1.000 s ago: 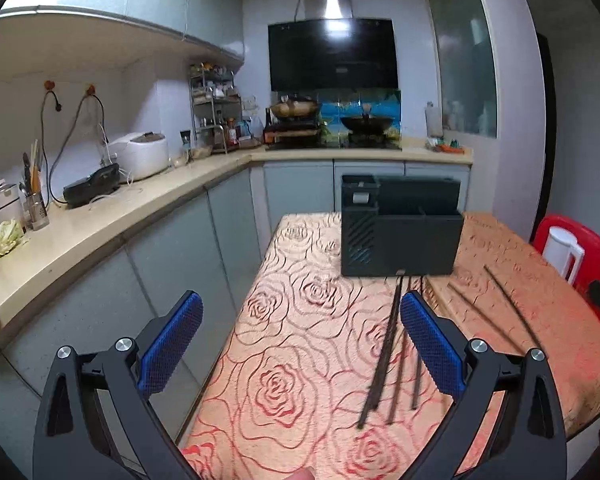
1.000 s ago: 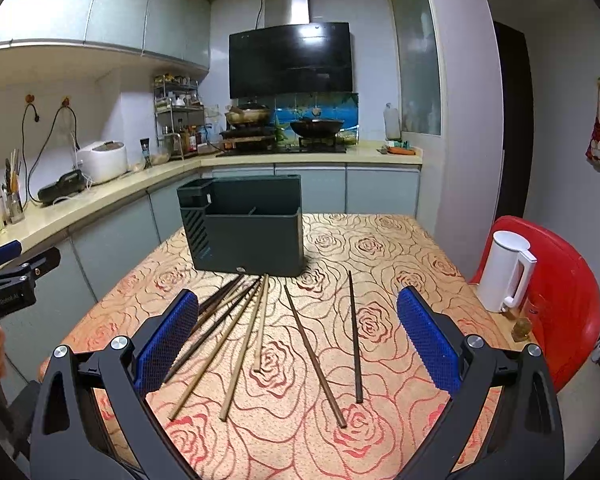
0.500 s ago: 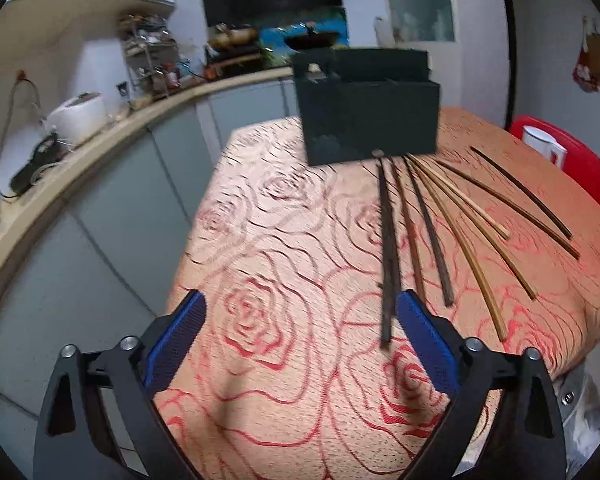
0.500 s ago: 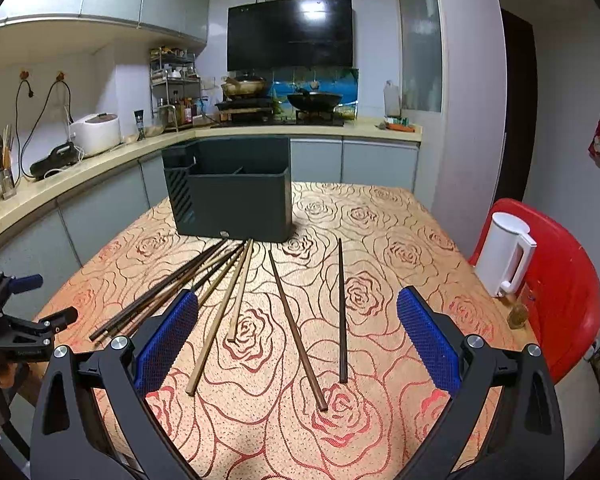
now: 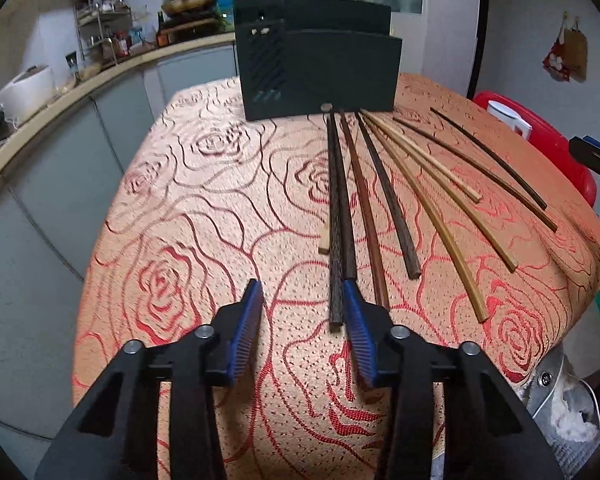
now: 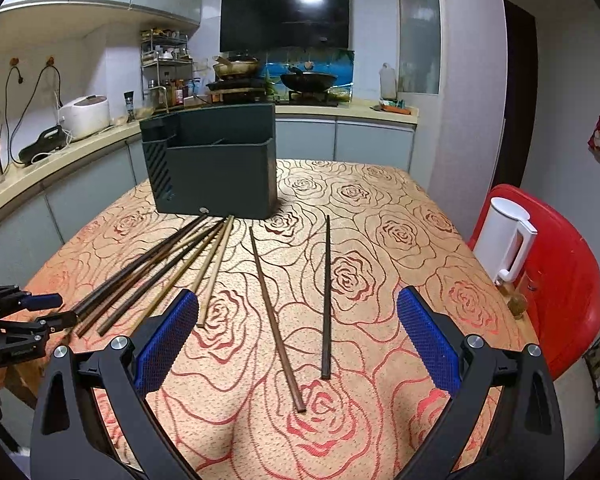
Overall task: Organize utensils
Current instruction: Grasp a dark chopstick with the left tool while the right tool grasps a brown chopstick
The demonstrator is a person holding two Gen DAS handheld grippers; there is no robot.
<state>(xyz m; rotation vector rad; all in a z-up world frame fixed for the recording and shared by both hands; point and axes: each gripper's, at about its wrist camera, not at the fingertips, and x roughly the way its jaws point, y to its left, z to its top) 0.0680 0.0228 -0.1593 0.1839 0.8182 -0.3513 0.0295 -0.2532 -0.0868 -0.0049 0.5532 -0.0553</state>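
Dim indoor light, overhead glare on the range hood (image 6: 284,16), fisheye-bent edges with dark corners

Bench (image 6: 380,200) open along its left part: bare rose-patterned cloth, nothing lying between the bench edge and the leftmost chopsticks (image 5: 342,208). Chopsticks fanned across the middle and right, ends toward the dark holder box (image 5: 320,68), which blocked the far side. Left claw (image 5: 302,300) low over the near ends of the leftmost dark sticks, jaws closing, one stick just inside its right pad. Right claw (image 6: 296,330) wide apart above two separate dark sticks (image 6: 326,296), clear cloth on either side of them. White kettle (image 6: 508,240) on a red chair (image 6: 564,280) crowded the bench's right edge. Cabinets ran close along the left.
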